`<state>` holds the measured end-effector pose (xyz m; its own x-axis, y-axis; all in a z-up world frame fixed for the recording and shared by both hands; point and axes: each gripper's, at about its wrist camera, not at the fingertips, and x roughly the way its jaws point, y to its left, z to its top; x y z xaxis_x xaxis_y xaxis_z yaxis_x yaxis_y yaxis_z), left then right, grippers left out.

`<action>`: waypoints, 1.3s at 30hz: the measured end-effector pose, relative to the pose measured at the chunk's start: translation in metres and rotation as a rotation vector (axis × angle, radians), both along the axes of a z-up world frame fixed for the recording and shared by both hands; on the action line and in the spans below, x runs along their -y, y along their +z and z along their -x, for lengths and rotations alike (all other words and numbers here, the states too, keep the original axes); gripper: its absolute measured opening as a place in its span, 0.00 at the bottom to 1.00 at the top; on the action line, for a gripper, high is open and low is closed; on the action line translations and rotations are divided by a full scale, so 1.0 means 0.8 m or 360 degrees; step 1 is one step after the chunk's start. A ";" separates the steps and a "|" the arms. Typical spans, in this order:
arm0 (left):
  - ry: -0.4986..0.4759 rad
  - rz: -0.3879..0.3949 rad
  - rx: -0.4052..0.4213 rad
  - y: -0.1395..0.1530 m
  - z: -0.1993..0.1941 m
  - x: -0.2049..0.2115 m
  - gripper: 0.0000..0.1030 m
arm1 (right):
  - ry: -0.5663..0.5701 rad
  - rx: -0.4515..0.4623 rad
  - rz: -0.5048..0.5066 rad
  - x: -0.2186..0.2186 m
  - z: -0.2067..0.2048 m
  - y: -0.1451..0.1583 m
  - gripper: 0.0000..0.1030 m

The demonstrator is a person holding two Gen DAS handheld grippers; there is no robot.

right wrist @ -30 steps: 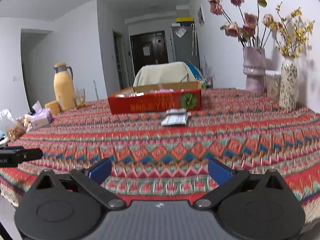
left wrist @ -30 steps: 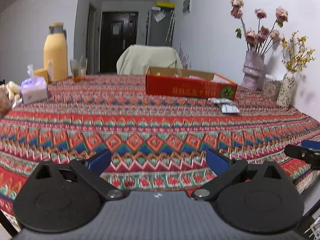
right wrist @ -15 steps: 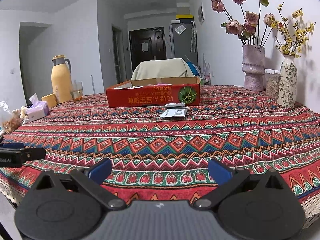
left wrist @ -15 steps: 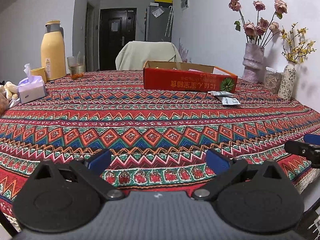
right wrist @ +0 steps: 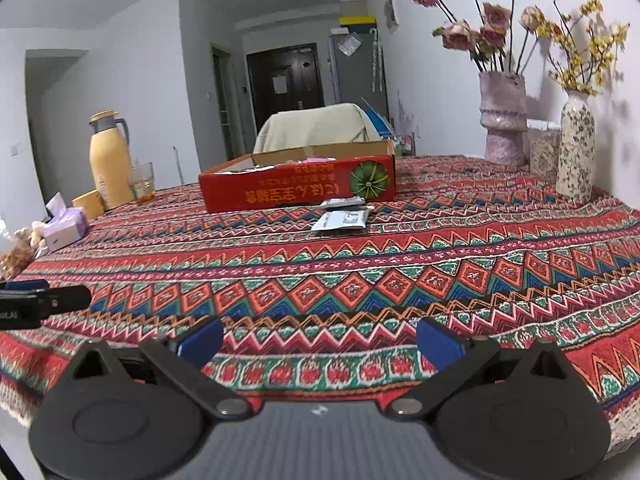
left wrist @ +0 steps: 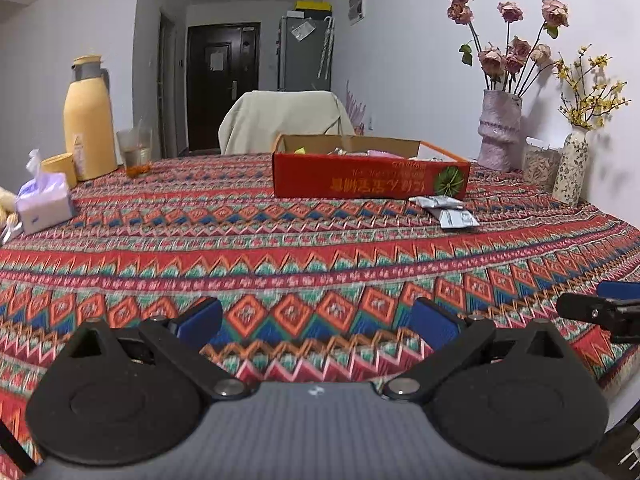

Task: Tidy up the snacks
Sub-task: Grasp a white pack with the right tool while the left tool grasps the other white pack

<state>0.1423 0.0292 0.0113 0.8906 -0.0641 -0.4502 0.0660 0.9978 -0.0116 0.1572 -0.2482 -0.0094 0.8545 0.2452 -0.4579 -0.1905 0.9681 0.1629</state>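
Red cardboard box [left wrist: 370, 178] stood far ahead of both tongs, silver snack packets [right wrist: 343, 218] touching its front. Left gripper [left wrist: 316, 320] and right gripper [right wrist: 320, 338] hovered wide apart, empty.

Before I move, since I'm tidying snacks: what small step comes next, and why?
Probably reach the right gripper forward toward the packets lying on the tablecloth just in front of the red box. Both grippers are open, empty and well short of them.

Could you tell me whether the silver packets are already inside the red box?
No, the packets lie on the tablecloth just in front of the box, outside its near wall.
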 end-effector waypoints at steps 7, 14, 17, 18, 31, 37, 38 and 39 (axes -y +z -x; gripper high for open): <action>-0.0097 -0.0041 0.0015 0.011 -0.046 0.007 1.00 | 0.0027 -0.0036 -0.0011 0.000 -0.064 0.014 0.99; -0.0130 -0.0094 0.0015 0.020 -0.100 0.013 1.00 | 0.0091 -0.0213 -0.0031 -0.004 -0.195 0.018 0.87; -0.0149 -0.0109 0.0022 0.025 -0.122 0.016 1.00 | 0.0116 -0.0278 -0.0019 -0.017 -0.254 0.016 0.85; -0.0151 -0.0108 0.0015 0.026 -0.132 0.018 1.00 | 0.0107 -0.0293 0.0019 -0.023 -0.271 0.014 0.84; -0.0393 0.0077 -0.0206 0.017 -0.271 0.121 1.00 | -0.0011 -0.0303 0.0262 0.032 -0.269 0.004 0.49; -0.0322 -0.0061 -0.0242 -0.014 -0.347 0.222 1.00 | -0.0070 -0.0222 0.0223 0.085 -0.229 0.017 0.49; -0.0318 -0.0100 -0.0238 -0.018 -0.354 0.230 1.00 | -0.0068 -0.0205 0.0216 0.090 -0.223 0.019 0.49; -0.0299 -0.0140 -0.0255 -0.024 -0.363 0.240 1.00 | -0.0064 -0.0192 0.0205 0.094 -0.218 0.020 0.49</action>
